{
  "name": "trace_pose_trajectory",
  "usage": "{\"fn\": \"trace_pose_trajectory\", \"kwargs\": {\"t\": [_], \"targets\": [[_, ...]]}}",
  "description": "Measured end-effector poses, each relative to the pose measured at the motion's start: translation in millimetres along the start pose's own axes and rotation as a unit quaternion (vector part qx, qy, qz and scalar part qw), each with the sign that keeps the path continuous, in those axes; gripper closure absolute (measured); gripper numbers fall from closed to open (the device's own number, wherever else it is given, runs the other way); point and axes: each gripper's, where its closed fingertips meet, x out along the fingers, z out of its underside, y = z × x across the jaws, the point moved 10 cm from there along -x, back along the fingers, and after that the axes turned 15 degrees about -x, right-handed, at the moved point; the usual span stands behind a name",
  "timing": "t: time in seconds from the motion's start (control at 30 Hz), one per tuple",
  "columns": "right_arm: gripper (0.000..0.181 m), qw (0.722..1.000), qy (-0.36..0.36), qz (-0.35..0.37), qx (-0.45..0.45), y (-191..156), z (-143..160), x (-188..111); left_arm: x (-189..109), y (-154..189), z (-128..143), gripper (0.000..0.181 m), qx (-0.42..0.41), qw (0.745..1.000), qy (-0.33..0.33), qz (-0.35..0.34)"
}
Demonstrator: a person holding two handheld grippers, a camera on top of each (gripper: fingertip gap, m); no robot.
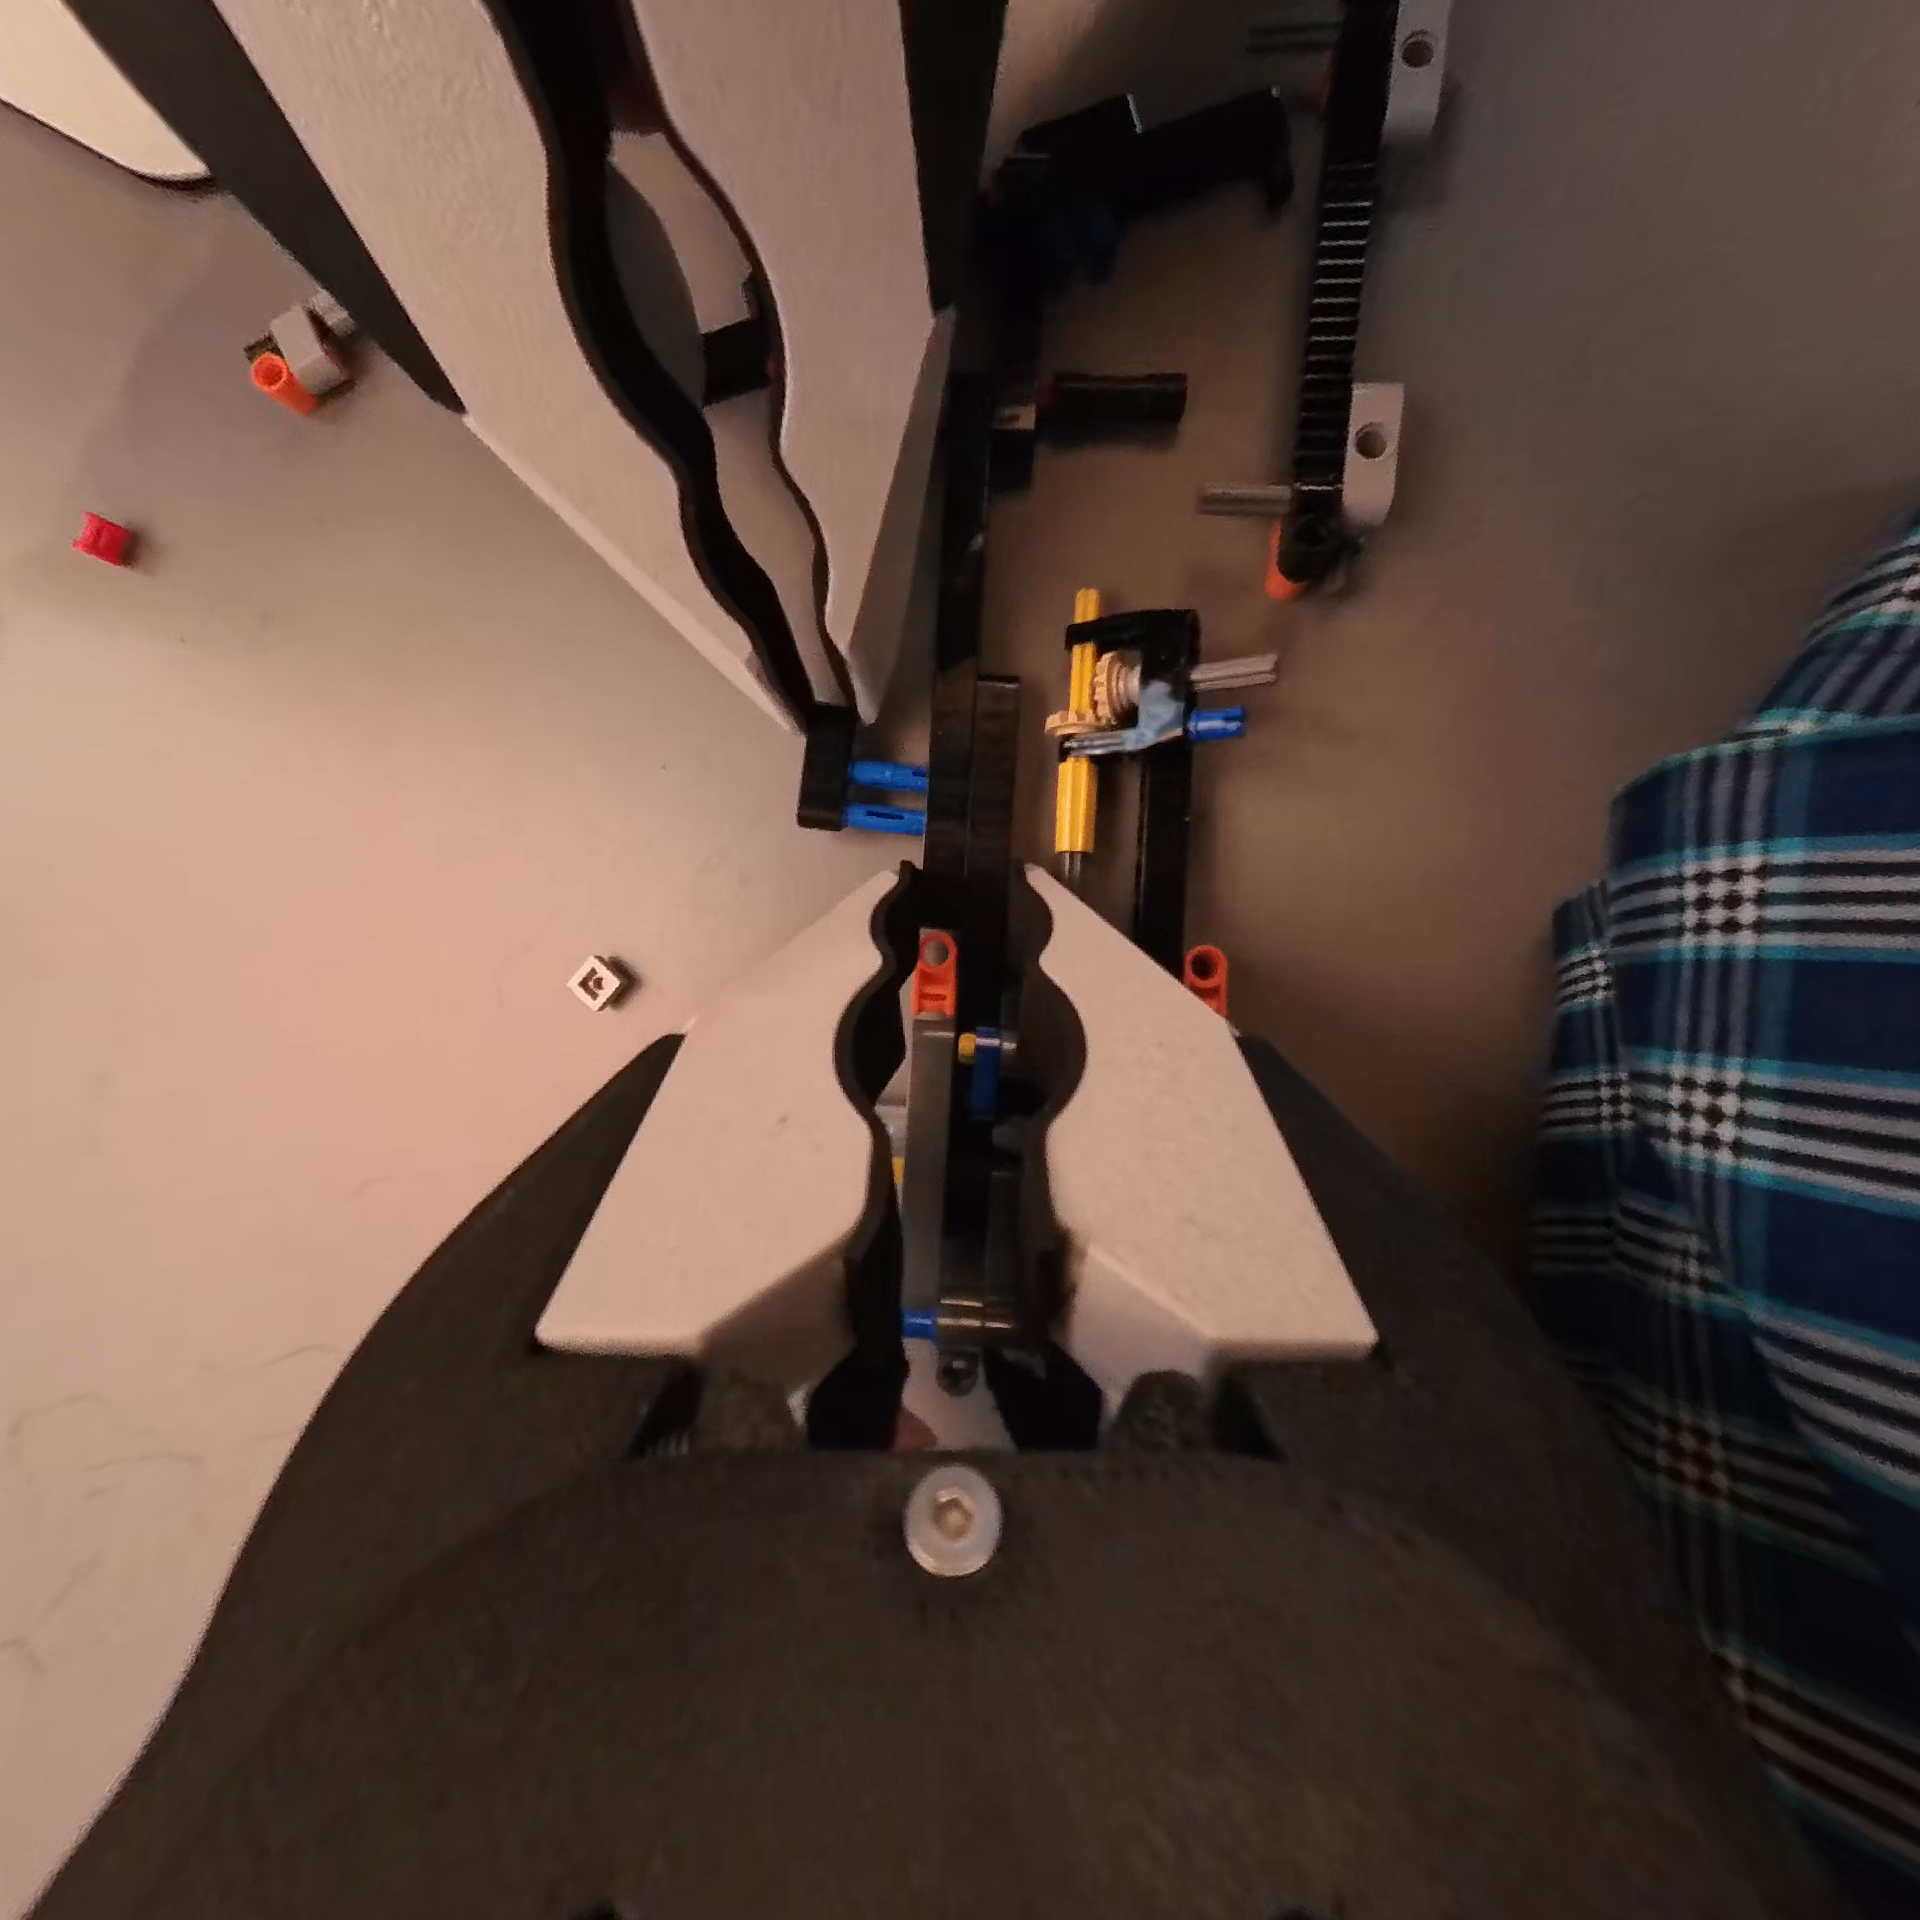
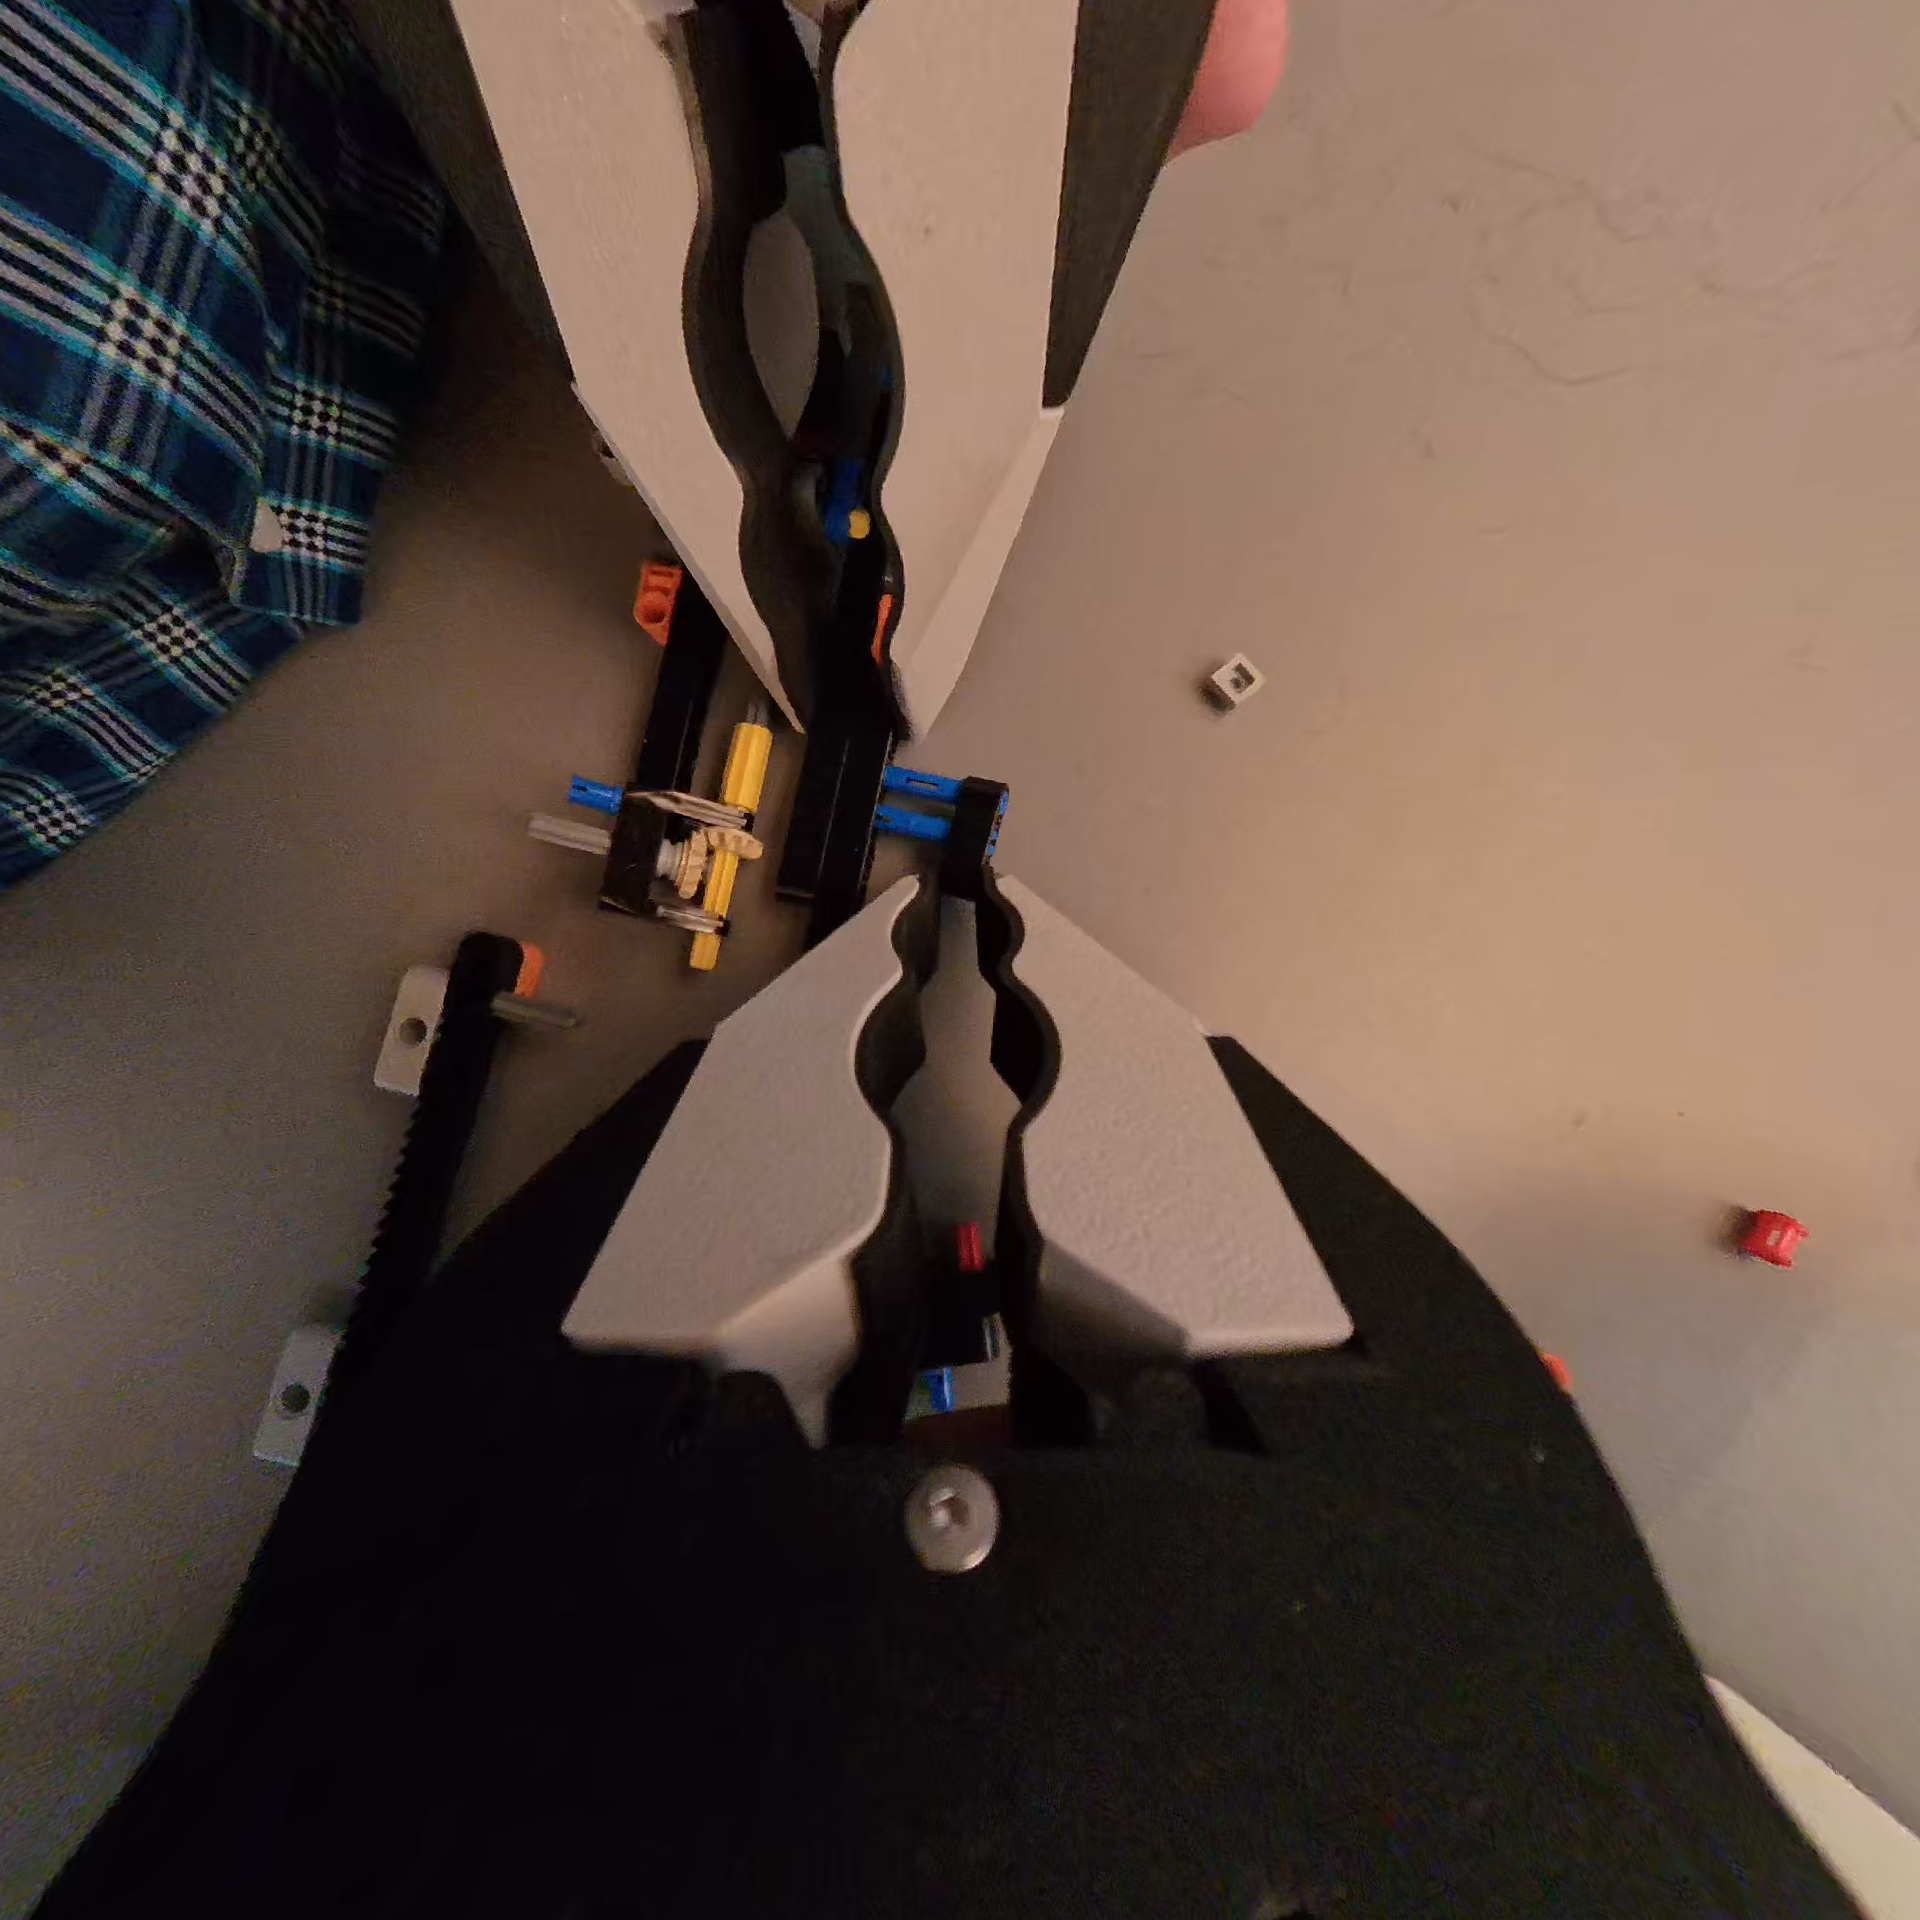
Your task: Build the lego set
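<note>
Now left gripper (image 1: 961,883) clamped on end of long black lego assembly (image 1: 982,769), orange connector (image 1: 933,971) between its jaws. Right gripper (image 2: 961,883) closed on small black piece (image 2: 982,821) with two blue pins (image 2: 914,800), pins touching assembly's side. Both grippers point tip to tip over bench (image 2: 1455,623). Just beside assembly: yellow axle with tan gears (image 1: 1086,727). Farther off: black toothed rack with grey brackets (image 1: 1340,312). Loose on bench: red bush (image 2: 1766,1236), small grey block (image 2: 1234,681). Plaid sleeve (image 1: 1745,1091) at edge.
</note>
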Motion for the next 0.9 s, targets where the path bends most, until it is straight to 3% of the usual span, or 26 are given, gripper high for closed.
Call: {"fn": "trace_pose_trajectory", "kwargs": {"t": [0.67, 0.9], "targets": [[0.167, 0.999, -0.001, -0.013, 0.043, 11.2, -7.8, 4.5, -1.8, -1.3, 0.7, 0.166, -0.004, 1.0, -0.007, 0.012], [0.176, 0.999, 0.01, -0.005, 0.052, 12.5, -9.3, 10.7, -2.4, -1.0, 1.1, 0.166, -0.004, 1.0, -0.006, 0.014]]}}
